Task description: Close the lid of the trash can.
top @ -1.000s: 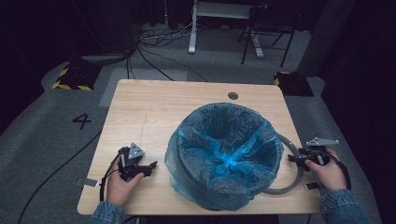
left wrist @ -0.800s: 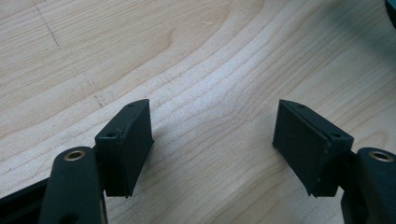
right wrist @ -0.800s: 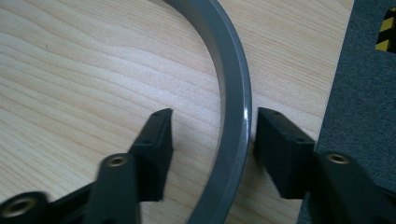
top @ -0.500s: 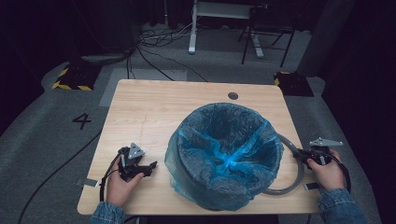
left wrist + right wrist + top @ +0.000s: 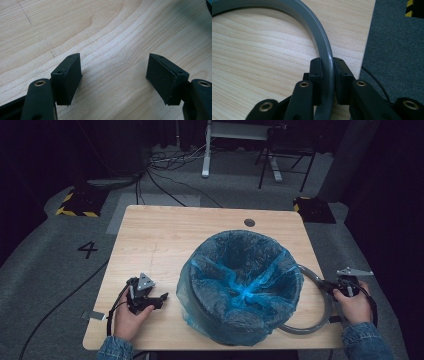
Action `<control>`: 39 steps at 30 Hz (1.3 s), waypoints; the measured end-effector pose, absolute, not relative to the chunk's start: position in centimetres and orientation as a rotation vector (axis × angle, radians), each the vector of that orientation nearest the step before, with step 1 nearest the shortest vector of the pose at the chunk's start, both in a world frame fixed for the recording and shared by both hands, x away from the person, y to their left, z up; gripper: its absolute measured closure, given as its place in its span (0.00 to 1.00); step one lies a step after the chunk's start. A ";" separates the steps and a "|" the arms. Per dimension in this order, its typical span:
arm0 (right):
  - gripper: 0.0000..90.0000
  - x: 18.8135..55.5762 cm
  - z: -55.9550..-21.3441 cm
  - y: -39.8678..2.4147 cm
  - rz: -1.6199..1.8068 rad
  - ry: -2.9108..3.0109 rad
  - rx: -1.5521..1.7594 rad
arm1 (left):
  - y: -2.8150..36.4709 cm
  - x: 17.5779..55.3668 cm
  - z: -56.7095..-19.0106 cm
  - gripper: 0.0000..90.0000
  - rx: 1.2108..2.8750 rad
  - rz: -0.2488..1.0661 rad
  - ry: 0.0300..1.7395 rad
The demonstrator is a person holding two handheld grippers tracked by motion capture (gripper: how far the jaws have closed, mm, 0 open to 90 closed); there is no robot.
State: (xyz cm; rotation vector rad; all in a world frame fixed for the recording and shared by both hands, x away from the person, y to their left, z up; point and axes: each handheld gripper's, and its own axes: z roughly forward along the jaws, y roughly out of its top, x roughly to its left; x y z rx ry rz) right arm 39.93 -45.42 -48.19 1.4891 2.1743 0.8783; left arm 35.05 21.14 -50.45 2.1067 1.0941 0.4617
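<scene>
Ring being gripped beside the lined bin.
Right gripper (image 5: 327,82), jaws just closing, is pinching the grey ring (image 5: 322,42) at the bin's (image 5: 240,285) four o'clock; fitting is pending; left gripper (image 5: 113,75) is resting spread.

A grey ring (image 5: 325,50), smooth and narrow, lies flat on the tabletop (image 5: 165,240) at its right edge. Part of its curve is hidden behind the round bin (image 5: 240,287) lined with a blue bag (image 5: 200,275); the bin stands upright beside it, mouth open.
</scene>
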 end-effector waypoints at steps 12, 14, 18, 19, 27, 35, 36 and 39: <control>0.88 39.1 -45.8 -47.6 0.920 2.141 1.507 | 21.2 35.1 -50.4 0.31 2.109 0.462 1.093; 0.88 39.0 -45.2 -47.9 0.933 2.136 1.508 | 21.2 35.1 -50.4 0.31 2.108 0.462 1.093; 0.88 38.8 -44.1 -48.6 0.953 2.119 1.514 | 21.1 35.1 -50.4 0.31 2.107 0.462 1.094; 0.88 38.7 -43.7 -48.7 0.954 2.114 1.512 | 21.2 35.1 -50.4 0.31 2.109 0.462 1.093; 0.88 38.2 -41.2 -49.0 1.056 2.083 1.433 | 21.1 35.0 -50.4 0.31 2.107 0.461 1.095; 0.88 38.0 -39.4 -49.2 1.089 2.075 1.389 | 21.2 35.1 -50.4 0.31 2.109 0.462 1.093; 0.88 37.9 -39.2 -49.3 1.087 2.075 1.385 | 21.2 35.1 -50.4 0.31 2.109 0.462 1.093; 0.88 37.8 -38.4 -49.5 1.076 2.070 1.381 | 21.2 35.1 -50.4 0.31 2.109 0.462 1.093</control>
